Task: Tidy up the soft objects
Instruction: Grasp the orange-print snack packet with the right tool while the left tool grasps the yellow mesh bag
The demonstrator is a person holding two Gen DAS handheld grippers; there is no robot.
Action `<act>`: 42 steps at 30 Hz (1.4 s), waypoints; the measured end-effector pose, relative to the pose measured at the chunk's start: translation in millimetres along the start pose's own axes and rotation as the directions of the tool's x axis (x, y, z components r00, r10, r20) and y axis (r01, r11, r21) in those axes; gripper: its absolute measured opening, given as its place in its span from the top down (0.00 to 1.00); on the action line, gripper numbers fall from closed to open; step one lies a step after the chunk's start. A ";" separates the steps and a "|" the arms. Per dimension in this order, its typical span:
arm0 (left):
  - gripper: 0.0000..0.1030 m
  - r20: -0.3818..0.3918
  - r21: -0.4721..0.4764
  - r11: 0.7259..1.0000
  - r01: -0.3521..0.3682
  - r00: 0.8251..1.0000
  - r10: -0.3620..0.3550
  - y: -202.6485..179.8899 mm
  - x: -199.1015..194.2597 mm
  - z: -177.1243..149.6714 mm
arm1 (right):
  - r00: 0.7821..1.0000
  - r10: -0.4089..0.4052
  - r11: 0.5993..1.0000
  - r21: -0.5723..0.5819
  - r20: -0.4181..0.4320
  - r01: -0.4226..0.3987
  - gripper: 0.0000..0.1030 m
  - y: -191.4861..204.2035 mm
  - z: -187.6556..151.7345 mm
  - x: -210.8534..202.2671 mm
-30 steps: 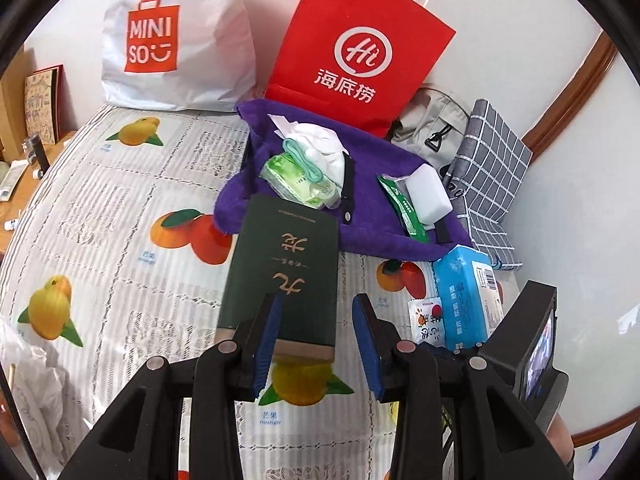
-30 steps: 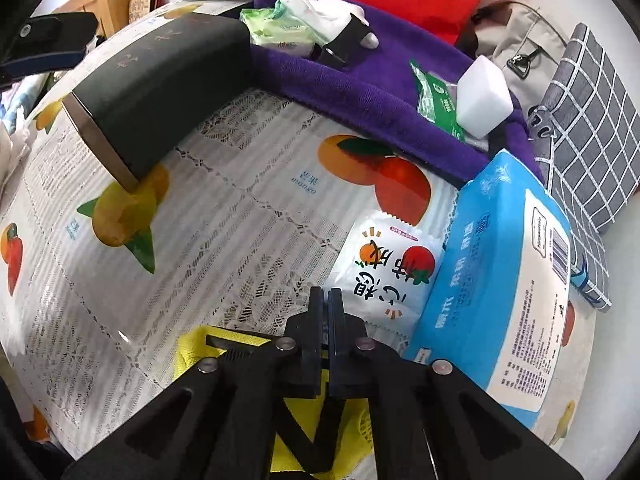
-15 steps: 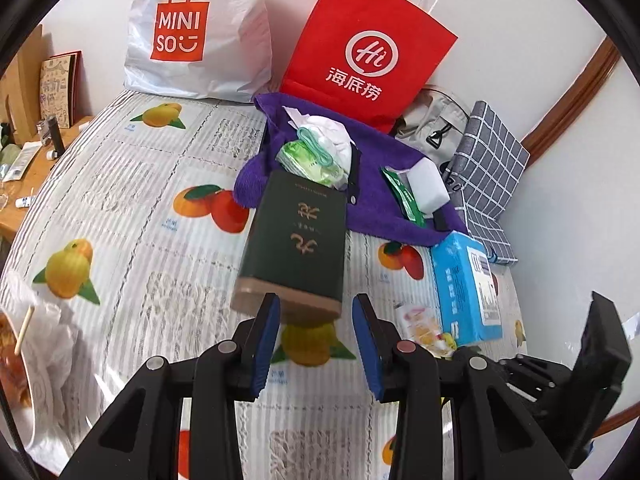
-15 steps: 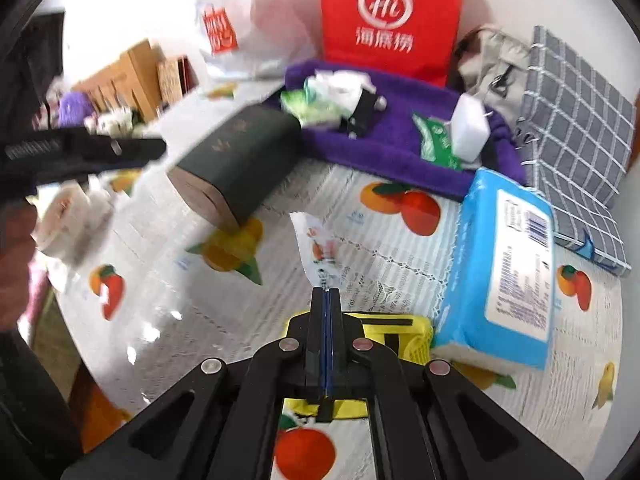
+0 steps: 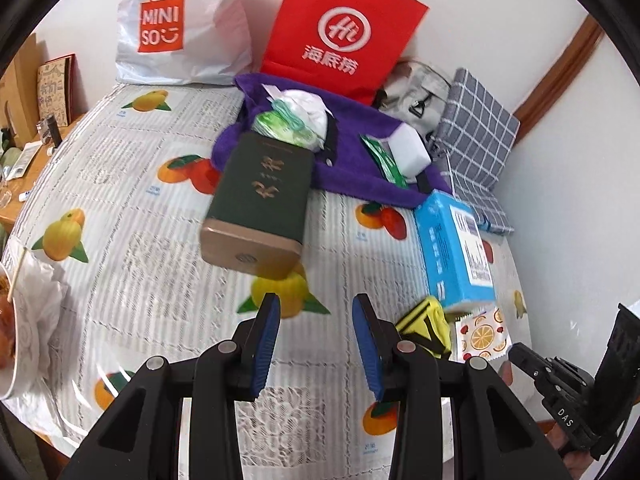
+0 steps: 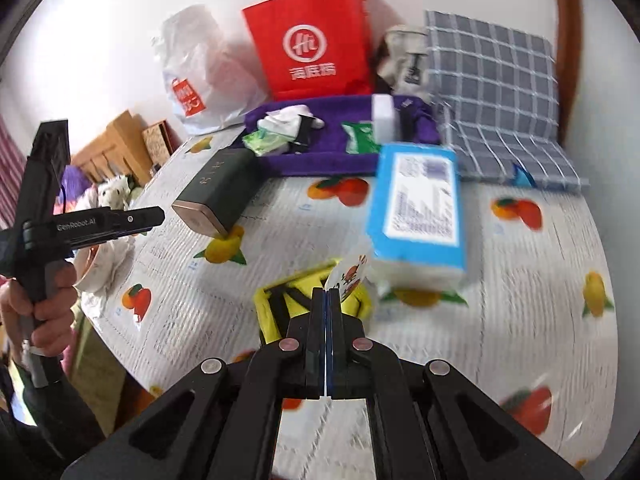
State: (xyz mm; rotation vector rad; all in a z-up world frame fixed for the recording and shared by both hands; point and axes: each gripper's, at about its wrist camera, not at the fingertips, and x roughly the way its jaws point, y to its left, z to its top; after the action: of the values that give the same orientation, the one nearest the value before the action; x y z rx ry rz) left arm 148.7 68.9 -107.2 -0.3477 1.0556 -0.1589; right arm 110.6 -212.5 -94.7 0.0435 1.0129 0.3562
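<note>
My right gripper (image 6: 327,294) is shut on a small white fruit-print sachet (image 6: 349,275), held edge-on above the table; the sachet also shows in the left wrist view (image 5: 482,334). My left gripper (image 5: 316,308) is open and empty, pulled back from the dark green box (image 5: 260,196) lying on the fruit-print tablecloth (image 5: 120,200). A blue tissue pack (image 6: 418,208) lies to the right, a yellow pouch (image 6: 292,300) below my right gripper. A purple towel (image 5: 360,128) at the back carries a green wipes pack (image 5: 286,130), a white block (image 5: 408,150) and a green sachet (image 5: 384,160).
A red paper bag (image 5: 340,28), a white MINISO bag (image 5: 176,28), a grey bag (image 5: 416,88) and a grey checked cloth (image 5: 476,132) stand along the back wall. A bowl on white plastic (image 5: 12,312) sits at the left table edge.
My right gripper has lifted the fruit-print sachet off the table and pulled back. My left gripper has drawn back from the dark green box, which stays on the table.
</note>
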 end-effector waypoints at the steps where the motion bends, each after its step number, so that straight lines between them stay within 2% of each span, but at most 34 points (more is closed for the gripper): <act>1: 0.65 -0.006 0.007 1.000 -0.002 1.000 0.002 -3.0 2.1 -1.8 | 1.000 -0.005 1.000 0.012 -0.007 0.005 1.00 -6.2 -6.4 -0.1; 7: 0.65 -0.050 0.036 0.999 -0.014 0.999 0.015 -17.7 18.8 -13.7 | 0.995 -0.070 0.989 0.126 -0.071 0.079 1.00 -59.1 -38.3 14.6; 12: 0.65 -0.082 0.053 0.998 -0.027 0.996 0.031 -29.0 33.6 -18.1 | 0.983 -0.150 0.979 0.125 -0.106 0.163 0.94 -85.3 -50.8 27.3; 13: 0.65 -0.088 0.061 0.998 -0.031 0.995 0.036 -31.8 36.5 -18.7 | 0.984 -0.140 0.980 0.129 -0.110 0.154 0.81 -87.3 -51.9 29.2; 14: 0.65 -0.093 0.066 0.997 -0.035 0.995 0.042 -34.3 39.0 -19.3 | 0.986 -0.121 0.981 0.137 -0.111 0.135 0.62 -89.0 -53.4 31.3; 16: 0.65 -0.101 0.076 0.996 -0.039 0.994 0.047 -37.4 42.8 -20.0 | 0.991 -0.089 0.984 0.146 -0.097 0.103 0.39 -86.8 -54.3 36.4; 18: 0.65 -0.109 0.088 0.995 -0.045 0.993 0.054 -40.8 46.4 -21.2 | 0.994 -0.078 0.986 0.141 -0.071 0.087 0.36 -81.0 -54.0 41.5; 22: 0.65 -0.113 0.098 0.994 -0.055 0.991 0.066 -44.1 51.5 -23.1 | 0.994 -0.074 0.989 0.124 -0.079 0.083 0.32 -70.1 -53.3 59.4; 23: 0.65 -0.112 0.101 0.993 -0.055 0.992 0.066 -44.7 52.2 -23.7 | 0.994 -0.086 0.989 0.112 -0.073 0.093 0.27 -66.8 -53.0 62.0; 26: 0.65 -0.109 0.119 0.992 -0.044 0.992 0.057 -47.7 54.9 -24.7 | 0.985 -0.166 0.985 0.034 -0.050 0.168 0.25 -51.6 -52.9 70.4; 29: 0.64 -0.128 0.141 0.989 -0.038 0.990 0.056 -52.5 62.2 -26.5 | 0.973 -0.229 0.973 -0.027 -0.022 0.228 0.31 -42.6 -55.1 75.7; 30: 0.63 -0.132 0.150 0.988 -0.039 0.989 0.059 -54.3 64.2 -27.1 | 0.974 -0.227 0.974 -0.029 -0.012 0.226 0.35 -43.0 -55.5 75.4; 31: 0.63 -0.133 0.161 0.986 -0.035 0.989 0.057 -57.1 66.1 -28.0 | 0.973 -0.229 0.973 -0.022 0.000 0.229 0.47 -45.8 -55.8 73.7; 35: 0.60 -0.145 0.208 0.978 0.014 0.989 0.017 -71.4 73.3 -27.3 | 0.980 -0.199 0.980 -0.006 0.004 0.199 0.57 -59.0 -56.2 68.5; 37: 0.57 -0.148 0.252 0.967 0.027 0.989 0.011 -83.1 77.7 -26.4 | 0.979 -0.203 0.979 -0.010 0.004 0.203 0.58 -61.6 -57.3 65.9; 40: 0.48 -0.160 0.323 0.944 0.062 0.987 -0.010 -101.4 85.7 -26.5 | 0.979 -0.202 0.979 0.007 -0.008 0.202 0.80 -67.5 -60.8 58.8; 41: 0.43 -0.179 0.349 0.933 0.085 0.984 -0.022 -107.9 91.0 -27.6 | 0.982 -0.186 0.982 0.022 -0.017 0.187 0.80 -72.1 -61.9 55.8; 42: 0.43 -0.192 0.366 0.926 0.095 0.981 -0.025 -111.1 94.8 -29.0 | 0.985 -0.171 0.984 0.041 -0.024 0.172 0.80 -77.1 -62.5 52.9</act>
State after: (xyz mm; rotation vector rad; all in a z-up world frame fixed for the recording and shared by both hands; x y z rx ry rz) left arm 173.8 -68.5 -158.7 -0.0182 1.1709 -0.4486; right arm 104.6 -276.6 -186.9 -0.0087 1.0361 0.1781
